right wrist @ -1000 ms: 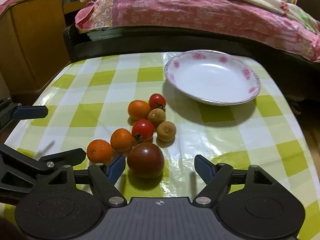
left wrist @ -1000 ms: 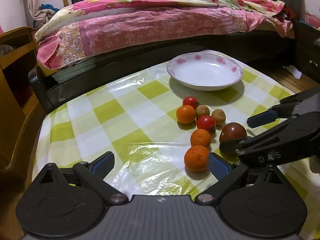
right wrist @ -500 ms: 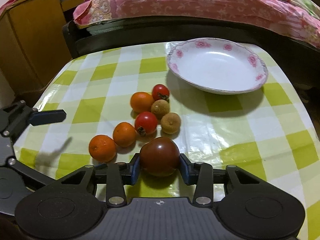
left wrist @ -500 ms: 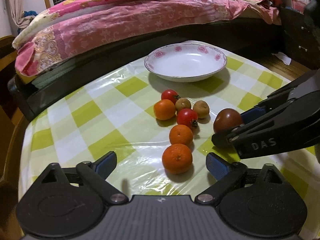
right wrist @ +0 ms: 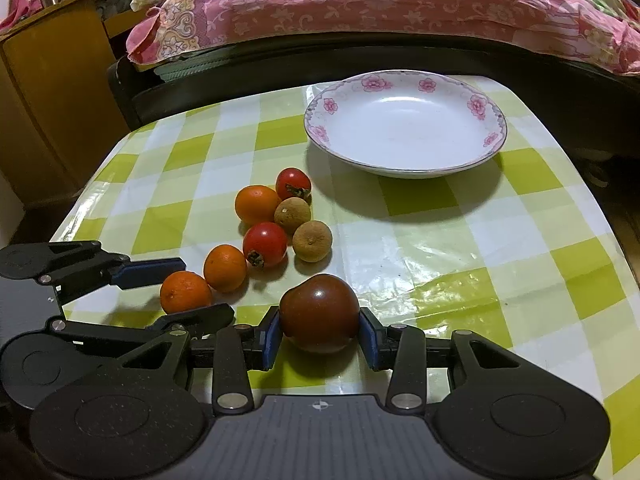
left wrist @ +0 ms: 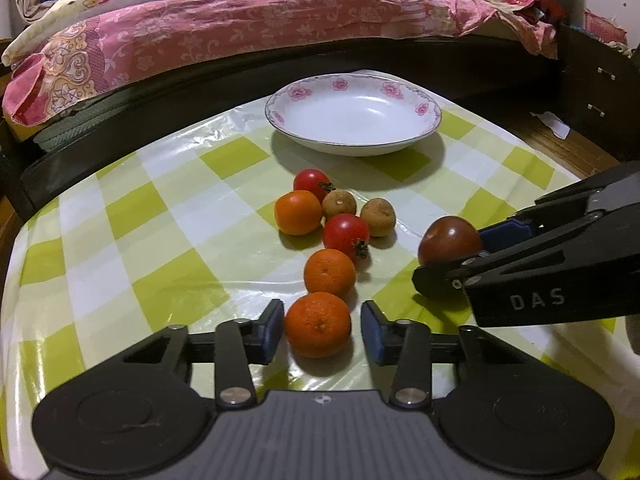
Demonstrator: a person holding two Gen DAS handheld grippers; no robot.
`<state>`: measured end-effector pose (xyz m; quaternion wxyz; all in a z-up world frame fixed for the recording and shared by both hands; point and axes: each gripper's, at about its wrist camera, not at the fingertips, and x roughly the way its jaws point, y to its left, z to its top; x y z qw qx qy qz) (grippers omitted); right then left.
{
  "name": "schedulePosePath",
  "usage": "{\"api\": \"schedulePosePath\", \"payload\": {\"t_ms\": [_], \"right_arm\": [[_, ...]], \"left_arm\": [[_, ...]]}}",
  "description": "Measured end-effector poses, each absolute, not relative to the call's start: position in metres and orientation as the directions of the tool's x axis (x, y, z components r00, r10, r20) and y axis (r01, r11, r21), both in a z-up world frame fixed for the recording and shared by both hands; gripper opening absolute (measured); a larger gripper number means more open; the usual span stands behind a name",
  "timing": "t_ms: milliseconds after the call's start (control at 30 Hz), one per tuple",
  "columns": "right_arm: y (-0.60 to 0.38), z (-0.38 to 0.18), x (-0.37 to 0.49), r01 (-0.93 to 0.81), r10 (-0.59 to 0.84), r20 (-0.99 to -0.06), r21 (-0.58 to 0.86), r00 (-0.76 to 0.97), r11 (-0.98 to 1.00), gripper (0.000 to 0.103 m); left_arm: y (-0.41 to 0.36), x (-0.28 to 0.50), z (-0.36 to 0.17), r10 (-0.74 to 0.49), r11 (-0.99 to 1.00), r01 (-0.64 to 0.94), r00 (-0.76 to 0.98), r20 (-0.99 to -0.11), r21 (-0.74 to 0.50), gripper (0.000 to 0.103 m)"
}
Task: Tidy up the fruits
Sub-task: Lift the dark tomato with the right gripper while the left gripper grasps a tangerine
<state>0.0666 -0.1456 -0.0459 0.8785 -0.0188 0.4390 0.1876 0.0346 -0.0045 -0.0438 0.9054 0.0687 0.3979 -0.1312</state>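
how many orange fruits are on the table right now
3. One sits between the left hand-held gripper's closing fingers, one just beyond it, and one farther back, left of the small brown fruit. None looks hidden.

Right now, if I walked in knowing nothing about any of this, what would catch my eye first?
Probably the two black hand-held grippers at the near edge of the checked tablecloth. The right gripper clamps a dark tomato, while the left gripper is closing around the nearest orange, a gap still showing on one side. Behind the small fruit cluster sits an empty flowered plate.
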Motion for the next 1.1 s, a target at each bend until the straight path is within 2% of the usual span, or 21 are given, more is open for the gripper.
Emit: {"api": "schedulePosePath", "payload": {"t_ms": [200, 567, 800, 1100], "right_arm": [[-0.1443, -0.0469, 0.0668, -0.355, 0.310, -0.776, 0.119, 0.549, 0.927, 0.037], [-0.1438, -0.0477, 0.0682, -0.356, 0.308, -0.776, 0.116, 0.550, 0.927, 0.039], [-0.1413, -0.0476, 0.0674, -0.361, 0.295, -0.776, 0.093, 0.557, 0.928, 0.037], [-0.1415, -0.0467, 0.0658, -0.344, 0.284, -0.776, 0.092, 0.563, 0.934, 0.036]], "left_arm": [[-0.0041, 0.0342, -0.0416, -0.171, 0.958, 0.285, 0.644, -0.746, 0.026, 0.041], [-0.0055, 0.0310, -0.0424, -0.159, 0.957, 0.286, 0.649, -0.744, 0.045, 0.041], [-0.0057, 0.0296, -0.0429, -0.146, 0.959, 0.279, 0.654, -0.743, 0.057, 0.045], [-0.0048, 0.0312, -0.0407, -0.150, 0.959, 0.278, 0.641, -0.753, 0.047, 0.040]]}}
